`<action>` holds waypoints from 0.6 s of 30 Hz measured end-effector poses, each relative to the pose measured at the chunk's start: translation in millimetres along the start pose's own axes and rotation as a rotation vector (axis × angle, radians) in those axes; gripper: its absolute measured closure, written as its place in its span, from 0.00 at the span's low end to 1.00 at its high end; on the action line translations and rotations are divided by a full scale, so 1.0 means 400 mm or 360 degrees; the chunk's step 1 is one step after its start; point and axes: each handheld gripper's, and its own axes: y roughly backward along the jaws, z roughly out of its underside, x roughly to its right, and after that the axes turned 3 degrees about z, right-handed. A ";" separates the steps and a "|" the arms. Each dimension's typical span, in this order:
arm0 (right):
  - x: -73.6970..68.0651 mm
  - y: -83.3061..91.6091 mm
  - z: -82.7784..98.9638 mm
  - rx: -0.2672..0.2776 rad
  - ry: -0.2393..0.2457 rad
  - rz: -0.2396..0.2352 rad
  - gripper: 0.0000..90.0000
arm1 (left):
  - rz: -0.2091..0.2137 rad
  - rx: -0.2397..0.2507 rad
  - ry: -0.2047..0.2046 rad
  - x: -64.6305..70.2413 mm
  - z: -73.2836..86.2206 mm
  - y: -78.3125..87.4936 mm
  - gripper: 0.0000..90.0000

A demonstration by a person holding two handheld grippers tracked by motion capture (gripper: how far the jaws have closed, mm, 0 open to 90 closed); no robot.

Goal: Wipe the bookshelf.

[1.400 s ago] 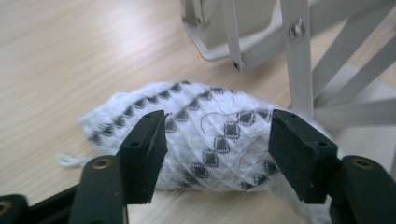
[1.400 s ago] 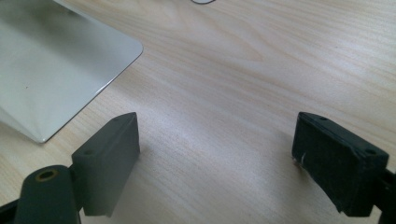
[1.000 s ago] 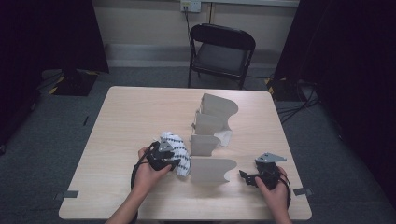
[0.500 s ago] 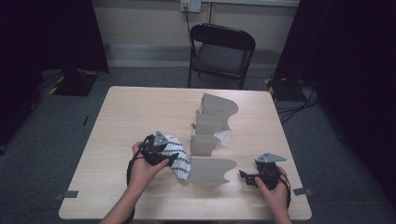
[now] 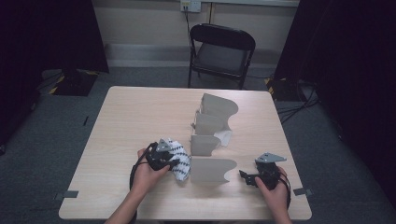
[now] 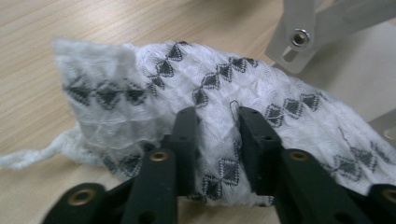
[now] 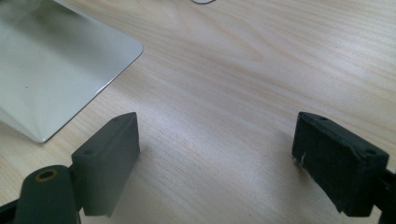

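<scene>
Since the left hand-held gripper (image 6: 212, 140) has just been closing on the white cloth (image 6: 219, 107) with the dark diamond pattern, its jaws now pinch a fold of it near the front edge of the table (image 5: 140, 112), right beside the nearest grey divider panel (image 5: 210, 171). I'd say the trick here is getting a decent bite: the fold between the pads looks fairly thin, so grab deep enough that the knit doesn't slide out when lifted, and watch that loose thread near the jaw tip. The right hand-held gripper (image 7: 215, 158) sits wide open with nothing in it, resting over bare table on the far side of that panel, ready to help.
</scene>
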 end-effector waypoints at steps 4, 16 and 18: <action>0.000 0.000 0.000 0.0000 0.0000 -0.0003 0.16 | 0.0022 -0.0040 0.0055 0.003 -0.007 0.012 0.85; 0.000 0.000 0.000 -0.0001 -0.0001 -0.0004 0.16 | -0.0042 0.0246 -0.0115 0.037 -0.194 0.202 0.85; 0.000 0.000 0.000 0.0001 -0.0002 -0.0002 0.16 | -0.0039 0.0278 -0.0120 0.044 -0.212 0.218 0.85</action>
